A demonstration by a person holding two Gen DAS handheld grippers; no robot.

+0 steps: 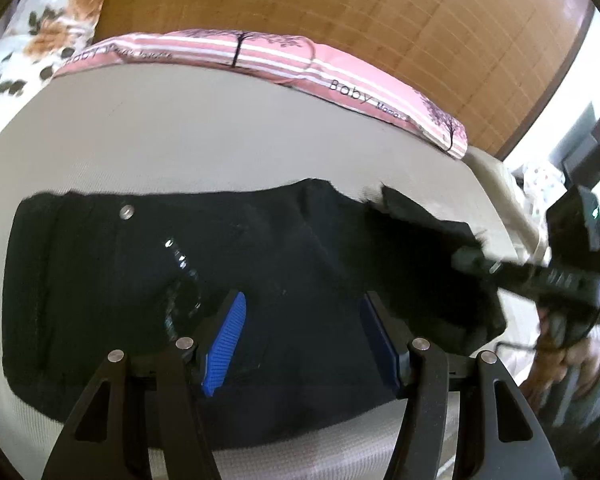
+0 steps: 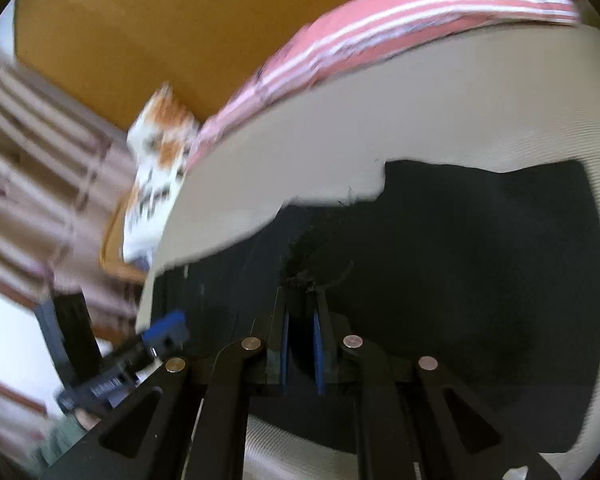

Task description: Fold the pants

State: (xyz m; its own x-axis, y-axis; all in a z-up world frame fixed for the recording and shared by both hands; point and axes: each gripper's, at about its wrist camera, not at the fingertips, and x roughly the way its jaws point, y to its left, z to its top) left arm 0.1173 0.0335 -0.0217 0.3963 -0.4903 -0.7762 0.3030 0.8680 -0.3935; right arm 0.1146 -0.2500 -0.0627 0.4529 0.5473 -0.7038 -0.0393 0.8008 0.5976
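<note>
Black pants [image 1: 148, 272] lie across a beige bed sheet [image 1: 204, 136], waist button to the left. My left gripper [image 1: 300, 320] is open just above the pants' middle, blue pads apart, holding nothing. My right gripper [image 2: 300, 320] is shut on the black pants fabric [image 2: 312, 256], a frayed hem end lifted off the sheet. In the left wrist view the right gripper [image 1: 472, 258] shows at the right, pinching that raised leg end. The pants [image 2: 480, 264] fill the right wrist view's lower middle. The left gripper [image 2: 168, 330] shows at lower left there.
A pink striped pillow [image 1: 284, 54] lies along the far side of the bed, with a floral pillow [image 1: 56, 28] at the far left. A bamboo mat wall [image 1: 420, 20] stands behind. The bed's right edge [image 1: 500, 188] drops off near the right gripper.
</note>
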